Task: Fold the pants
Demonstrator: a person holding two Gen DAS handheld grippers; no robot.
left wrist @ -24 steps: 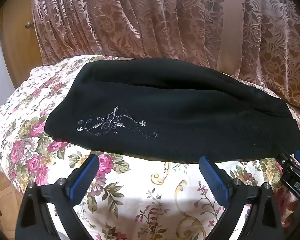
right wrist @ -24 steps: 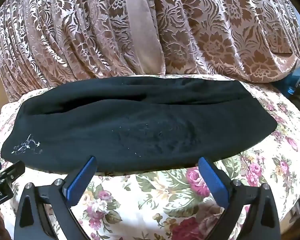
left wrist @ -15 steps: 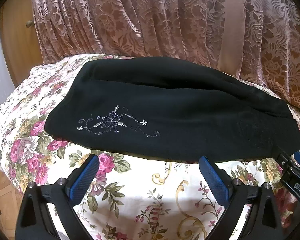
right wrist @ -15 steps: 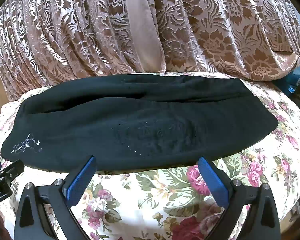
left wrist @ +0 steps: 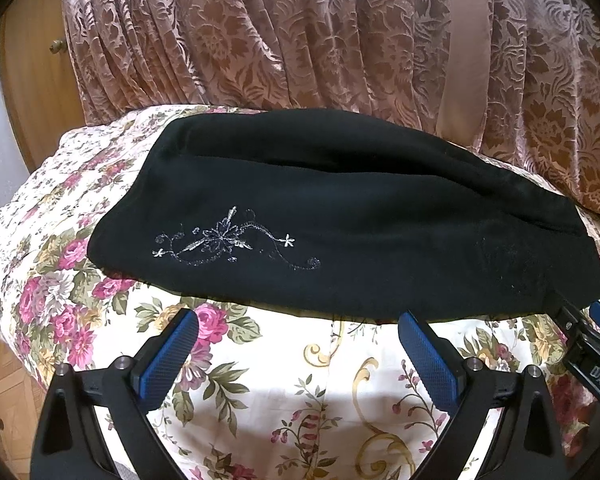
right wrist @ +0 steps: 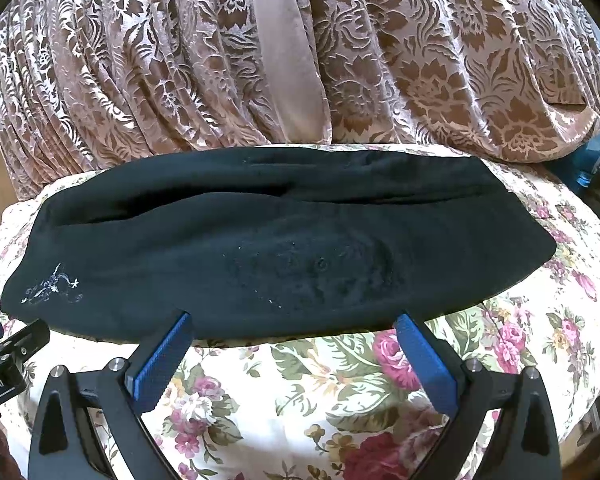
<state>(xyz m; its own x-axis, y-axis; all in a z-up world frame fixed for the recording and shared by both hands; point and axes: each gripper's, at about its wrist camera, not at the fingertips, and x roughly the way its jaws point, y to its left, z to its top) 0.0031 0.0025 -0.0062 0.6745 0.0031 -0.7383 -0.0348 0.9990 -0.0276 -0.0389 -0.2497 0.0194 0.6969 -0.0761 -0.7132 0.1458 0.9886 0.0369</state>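
The black pants (left wrist: 360,220) lie folded lengthwise as a long strip across the floral bedspread (left wrist: 260,380), with silver embroidery (left wrist: 228,242) near their left end. They also show in the right wrist view (right wrist: 280,240). My left gripper (left wrist: 298,324) is open and empty, its blue pads just short of the pants' near edge. My right gripper (right wrist: 294,326) is open and empty, its tips at the near edge, right of the left one. Each gripper shows at the edge of the other's view.
A brown and pink patterned curtain (left wrist: 340,40) hangs right behind the bed. A wooden cabinet (left wrist: 28,80) stands at the far left. A blue object (right wrist: 592,160) sits at the bed's far right edge. The bedspread drops off at both sides.
Both grippers have crept slightly forward toward the pants' near edge. The pants have not moved and both grippers stay open.
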